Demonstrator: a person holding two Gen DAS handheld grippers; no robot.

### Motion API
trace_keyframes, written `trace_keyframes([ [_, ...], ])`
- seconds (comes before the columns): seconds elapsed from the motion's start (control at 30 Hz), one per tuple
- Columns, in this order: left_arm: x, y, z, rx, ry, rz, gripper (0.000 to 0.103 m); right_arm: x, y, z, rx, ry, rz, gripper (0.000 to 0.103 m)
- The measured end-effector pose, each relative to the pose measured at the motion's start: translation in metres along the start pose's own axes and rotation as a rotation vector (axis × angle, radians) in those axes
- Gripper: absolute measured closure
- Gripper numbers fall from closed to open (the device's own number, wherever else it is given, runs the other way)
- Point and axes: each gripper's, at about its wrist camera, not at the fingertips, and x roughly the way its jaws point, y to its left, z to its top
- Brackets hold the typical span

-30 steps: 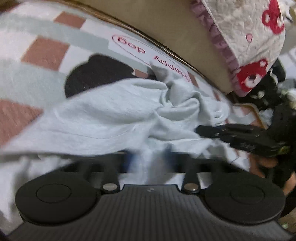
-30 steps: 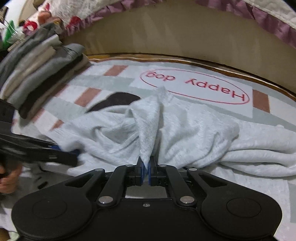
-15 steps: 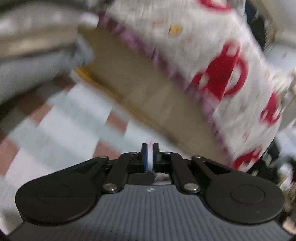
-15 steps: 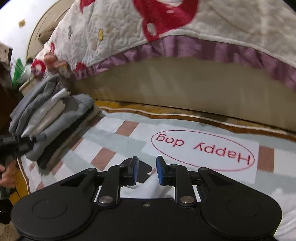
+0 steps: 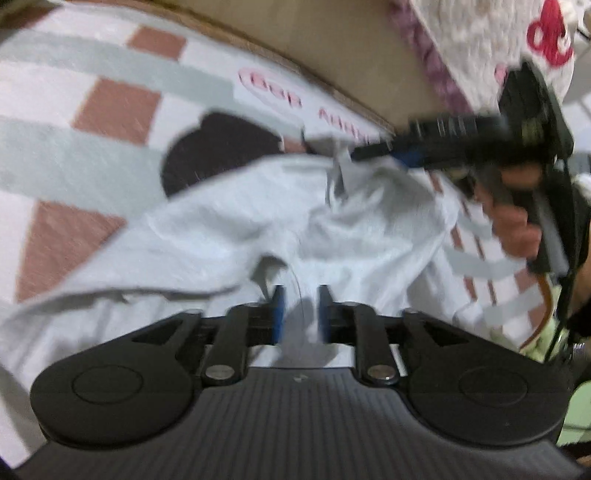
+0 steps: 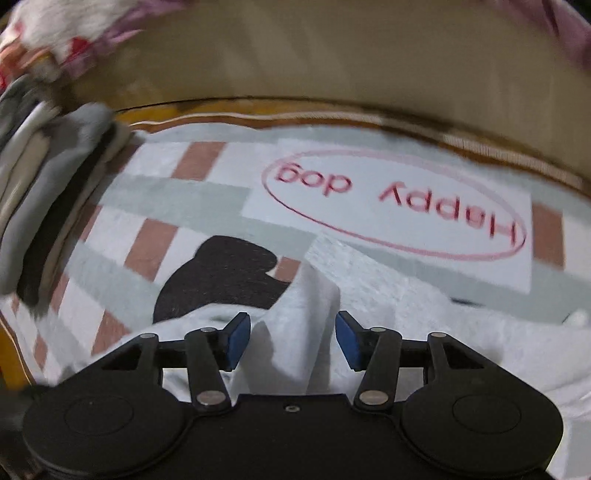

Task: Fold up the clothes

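Note:
A crumpled light grey garment [image 5: 229,229] lies on the checked "Happy dog" mat [image 5: 110,107]. My left gripper [image 5: 298,308] is open just above the garment's near part, with cloth between its blue pads. My right gripper [image 6: 291,341] is open, with a raised ridge of the garment [image 6: 314,295] standing between its jaws. In the left wrist view the right gripper [image 5: 373,153] shows at the upper right, held by a hand, its tips at a peak of the cloth.
A stack of folded clothes [image 6: 40,184] sits at the mat's left edge. A tan bed base [image 6: 332,62] with a quilted cover with red bears [image 5: 546,33] runs behind the mat.
Both grippers swung up off the garment and came back down onto it. The right gripper, shut on a fold a second ago, has opened wide; the left, shut half a second ago, has opened.

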Motion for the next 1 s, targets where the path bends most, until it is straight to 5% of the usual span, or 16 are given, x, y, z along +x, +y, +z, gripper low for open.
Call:
trace_keyframes([
  [0.03, 0.004, -0.001, -0.001, 0.012, 0.001, 0.016, 0.058, 0.005, -0.004, 0.001, 0.025, 0.019, 0.011, 0.047],
  [0.1, 0.009, -0.005, 0.002, 0.047, -0.019, 0.067, 0.056, 0.013, -0.005, 0.002, 0.038, 0.043, 0.006, 0.051],
  [0.17, 0.013, -0.01, 0.005, 0.077, -0.045, 0.121, 0.05, 0.012, -0.005, 0.001, 0.03, 0.047, -0.007, 0.102],
  [0.27, 0.012, -0.01, 0.006, 0.056, -0.103, 0.157, 0.043, -0.018, -0.011, -0.004, 0.087, -0.065, 0.007, 0.101],
  [0.43, 0.01, 0.0, 0.0, -0.011, -0.112, 0.001, 0.045, -0.09, -0.018, -0.021, 0.106, -0.359, 0.094, 0.101],
  [0.5, 0.011, -0.001, -0.001, -0.006, -0.121, -0.055, 0.058, -0.098, -0.019, -0.022, 0.083, -0.401, 0.111, 0.101],
  [0.53, 0.012, -0.005, 0.001, 0.02, -0.124, -0.048, 0.086, -0.102, -0.02, -0.023, 0.072, -0.419, 0.117, 0.101],
  [0.6, 0.0, -0.015, 0.011, 0.145, -0.184, 0.098, 0.102, -0.1, -0.02, -0.023, 0.065, -0.428, 0.111, 0.101],
  [0.67, -0.027, -0.016, 0.024, 0.199, -0.294, 0.194, 0.103, -0.098, -0.019, -0.017, 0.061, -0.44, 0.113, 0.101],
  [0.83, -0.103, 0.013, 0.07, 0.127, -0.573, 0.314, 0.103, -0.097, 0.004, 0.027, -0.051, -0.503, 0.121, 0.101],
  [0.93, -0.119, 0.034, 0.091, 0.088, -0.647, 0.393, 0.103, -0.097, 0.035, 0.074, -0.146, -0.559, 0.109, 0.101],
  [1.0, -0.11, 0.055, 0.102, 0.047, -0.634, 0.491, 0.103, -0.092, 0.05, 0.099, -0.167, -0.583, 0.096, 0.088],
])
